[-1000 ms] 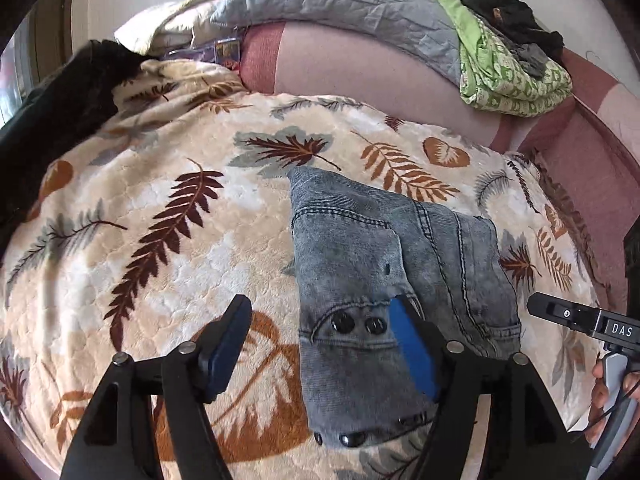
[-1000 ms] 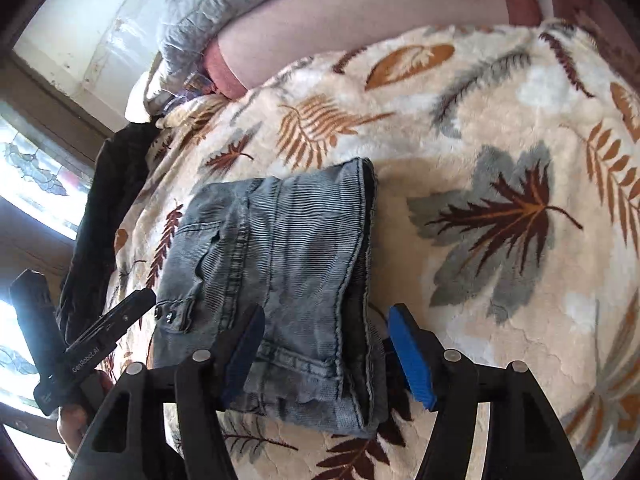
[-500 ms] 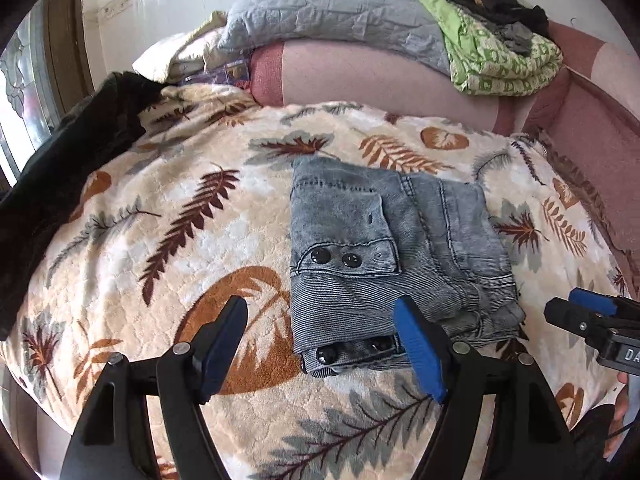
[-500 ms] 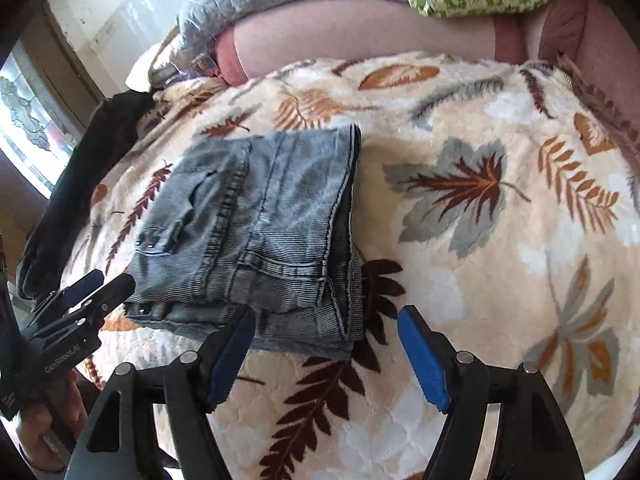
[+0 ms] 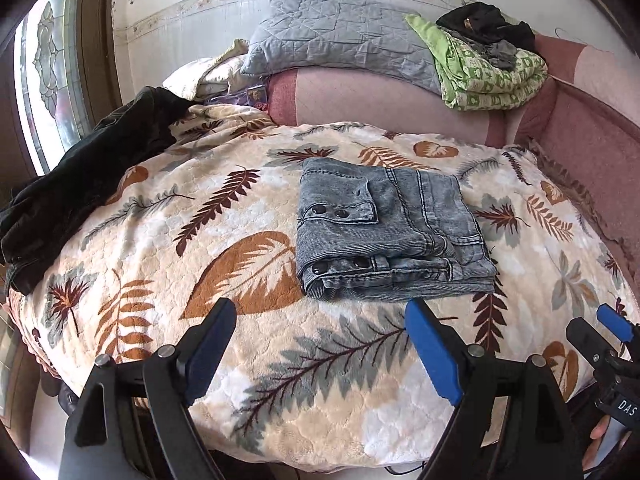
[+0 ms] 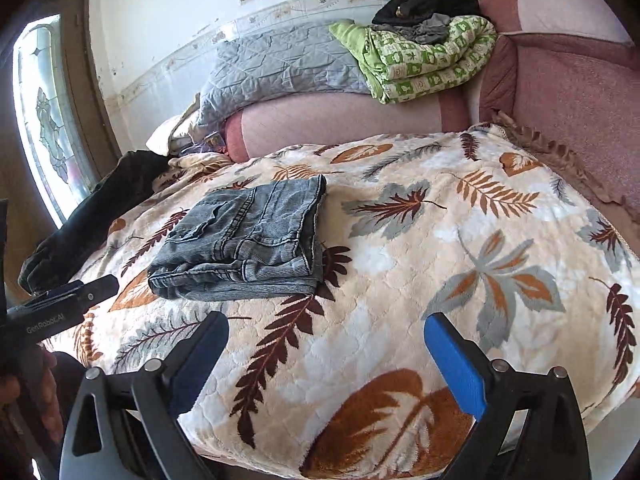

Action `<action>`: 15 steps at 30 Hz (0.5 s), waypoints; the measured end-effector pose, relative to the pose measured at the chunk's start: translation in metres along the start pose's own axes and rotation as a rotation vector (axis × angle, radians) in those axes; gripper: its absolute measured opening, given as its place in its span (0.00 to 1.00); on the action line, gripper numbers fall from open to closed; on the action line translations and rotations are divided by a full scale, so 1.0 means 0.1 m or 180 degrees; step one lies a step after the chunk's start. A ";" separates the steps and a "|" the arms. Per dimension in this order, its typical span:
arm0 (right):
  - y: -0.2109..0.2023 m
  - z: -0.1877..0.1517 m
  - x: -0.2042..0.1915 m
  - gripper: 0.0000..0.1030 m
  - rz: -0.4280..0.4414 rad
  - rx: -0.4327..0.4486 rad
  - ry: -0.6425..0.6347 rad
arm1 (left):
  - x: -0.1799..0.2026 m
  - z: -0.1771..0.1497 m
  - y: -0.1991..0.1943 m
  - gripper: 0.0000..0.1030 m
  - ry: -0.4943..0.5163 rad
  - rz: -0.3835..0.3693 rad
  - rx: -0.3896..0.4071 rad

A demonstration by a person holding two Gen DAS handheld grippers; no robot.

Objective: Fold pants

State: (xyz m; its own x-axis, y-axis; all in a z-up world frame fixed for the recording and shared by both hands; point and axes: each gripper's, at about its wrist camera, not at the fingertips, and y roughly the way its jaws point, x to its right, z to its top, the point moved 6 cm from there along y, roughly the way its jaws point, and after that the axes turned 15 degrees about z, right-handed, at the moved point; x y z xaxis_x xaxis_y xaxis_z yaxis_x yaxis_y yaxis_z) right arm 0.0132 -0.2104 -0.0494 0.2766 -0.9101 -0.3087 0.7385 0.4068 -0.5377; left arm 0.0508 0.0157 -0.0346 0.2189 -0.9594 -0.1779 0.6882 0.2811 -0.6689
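Grey-blue denim pants (image 5: 384,232) lie folded into a compact rectangle on the leaf-patterned blanket (image 5: 224,272); the right wrist view shows the pants (image 6: 248,240) left of centre. My left gripper (image 5: 320,332) hangs over the blanket's near edge, short of the pants, its jaws opening with nothing between them. My right gripper (image 6: 326,344) is also back from the pants and to their right, jaws opening wide, empty. Each gripper shows at the edge of the other's view: the right gripper (image 5: 600,332), the left gripper (image 6: 72,292).
A dark garment (image 5: 88,172) is draped over the blanket's left side. Behind stands a pink sofa back (image 5: 372,100) with a grey quilt (image 5: 340,40) and a green patterned quilt (image 5: 488,68) topped by black clothes. A stained-glass window (image 5: 48,72) is at left.
Both grippers have pulled back from the folded pants toward the blanket's near edge and widened their jaws. The pants stay where they lay.
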 end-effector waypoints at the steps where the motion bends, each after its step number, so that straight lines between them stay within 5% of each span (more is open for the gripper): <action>1: 0.01 0.01 -0.04 1.00 0.0036 -0.0015 -0.0051 | 0.01 -0.01 -0.02 0.84 0.0033 0.0018 0.0008; 15: -0.09 -0.02 -0.14 1.00 0.0078 0.0150 -0.0348 | 0.18 0.05 -0.30 0.84 0.0111 0.0033 0.0128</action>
State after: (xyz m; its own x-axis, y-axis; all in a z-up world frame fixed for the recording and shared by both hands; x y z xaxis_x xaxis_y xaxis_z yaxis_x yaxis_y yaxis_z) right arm 0.0012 -0.2013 -0.0420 0.3583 -0.9042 -0.2324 0.7581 0.4271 -0.4928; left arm 0.0370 -0.0097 -0.0142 0.2024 -0.9565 -0.2102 0.7133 0.2911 -0.6375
